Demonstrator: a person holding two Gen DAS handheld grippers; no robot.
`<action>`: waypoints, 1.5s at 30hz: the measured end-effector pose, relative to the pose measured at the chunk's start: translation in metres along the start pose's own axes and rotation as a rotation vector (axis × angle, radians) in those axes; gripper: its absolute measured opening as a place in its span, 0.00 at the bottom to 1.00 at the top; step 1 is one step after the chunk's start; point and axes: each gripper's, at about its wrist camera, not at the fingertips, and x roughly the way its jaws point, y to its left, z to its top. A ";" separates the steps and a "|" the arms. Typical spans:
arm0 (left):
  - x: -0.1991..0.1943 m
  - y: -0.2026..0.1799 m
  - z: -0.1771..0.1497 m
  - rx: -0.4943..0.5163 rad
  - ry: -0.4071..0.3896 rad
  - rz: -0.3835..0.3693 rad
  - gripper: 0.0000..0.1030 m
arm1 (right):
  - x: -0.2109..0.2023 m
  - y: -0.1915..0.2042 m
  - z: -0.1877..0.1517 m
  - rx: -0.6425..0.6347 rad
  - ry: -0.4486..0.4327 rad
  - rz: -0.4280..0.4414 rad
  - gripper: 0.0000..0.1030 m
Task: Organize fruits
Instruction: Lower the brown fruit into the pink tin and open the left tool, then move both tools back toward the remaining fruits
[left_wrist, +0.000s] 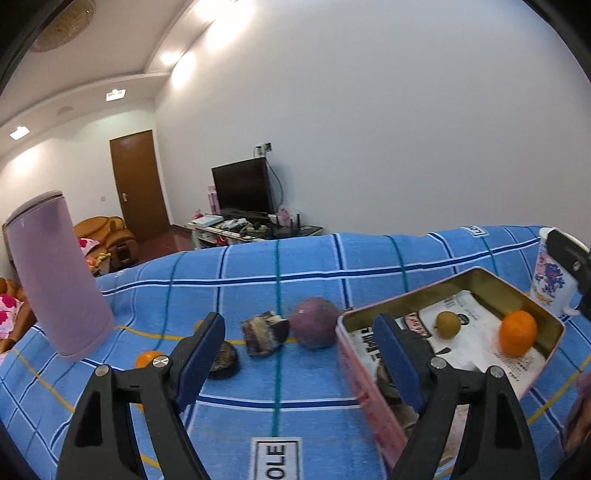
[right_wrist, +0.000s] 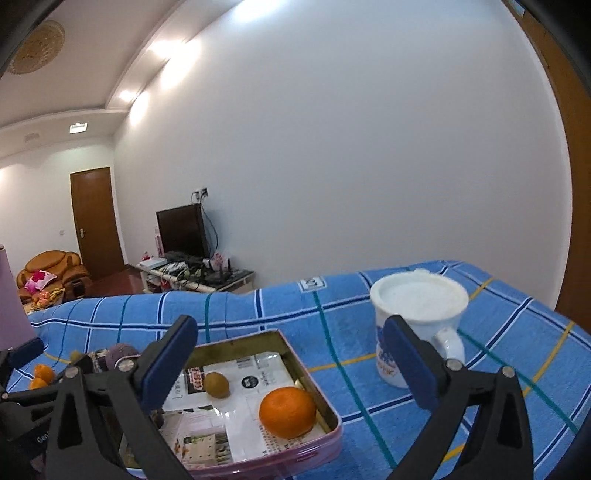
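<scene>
A pink tin (left_wrist: 546, 314) (right_wrist: 325, 402) lies open on the blue checked cloth. It holds an orange (left_wrist: 517, 332) (right_wrist: 288, 411), a small brown-green fruit (left_wrist: 448, 324) (right_wrist: 217, 384) and printed packets. Left of the tin a purple round fruit (left_wrist: 314, 323) (right_wrist: 120, 354) rests on the cloth. A small orange (left_wrist: 146, 358) (right_wrist: 42, 373) lies further left, partly hidden behind a finger. My left gripper (left_wrist: 299, 362) is open and holds nothing, its right finger over the tin's near left corner. My right gripper (right_wrist: 290, 363) is open above the tin, with nothing gripped.
A dark brown chunk (left_wrist: 264, 332) and a dark flat round thing (left_wrist: 223, 360) lie between the purple fruit and the small orange. A tall lilac cylinder (left_wrist: 55, 277) stands at the left. A white mug (right_wrist: 417, 306) (left_wrist: 550, 277) stands right of the tin.
</scene>
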 end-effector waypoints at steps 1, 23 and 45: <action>-0.001 0.001 0.000 -0.001 -0.002 0.005 0.81 | -0.002 -0.001 0.000 -0.001 -0.012 -0.004 1.00; -0.017 0.034 -0.014 -0.061 0.038 -0.002 0.81 | -0.020 0.009 -0.008 0.027 0.000 -0.059 1.00; -0.016 0.104 -0.025 -0.011 0.058 0.047 0.81 | -0.049 0.065 -0.024 -0.060 0.033 -0.058 1.00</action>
